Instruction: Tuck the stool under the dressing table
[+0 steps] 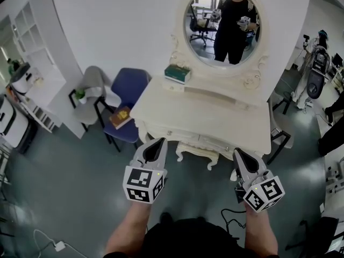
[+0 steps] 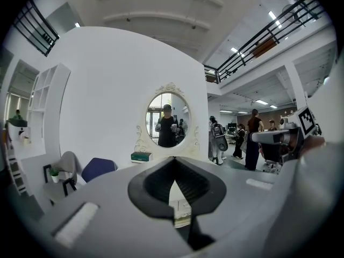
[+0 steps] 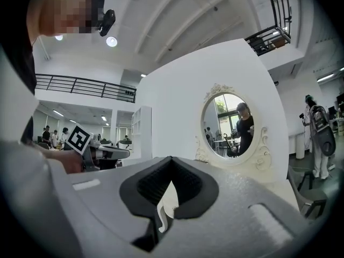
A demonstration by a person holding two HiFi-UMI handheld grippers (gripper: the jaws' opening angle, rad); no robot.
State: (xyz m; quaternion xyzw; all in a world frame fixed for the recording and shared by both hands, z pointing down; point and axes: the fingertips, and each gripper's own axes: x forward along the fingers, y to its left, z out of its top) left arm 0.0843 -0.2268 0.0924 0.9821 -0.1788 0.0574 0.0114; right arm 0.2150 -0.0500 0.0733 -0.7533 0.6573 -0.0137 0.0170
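Left gripper (image 1: 160, 140), right gripper (image 1: 236, 151), fingers (image 1: 153, 150) together, before dressing table (image 1: 215, 112); stool (image 1: 198, 150) perhaps underneath.

We see a cream table (image 1: 215, 109) whose top carries a green box (image 1: 177, 73) at its back left corner, just beside the oval mirror (image 1: 223, 23) that rises from the rear edge. The table stands on a glossy grey floor (image 1: 70, 198). On that floor a matching stool (image 1: 198, 150) shows under the table's front edge, and a blue chair (image 1: 129, 98) stands just beside the table's left end.
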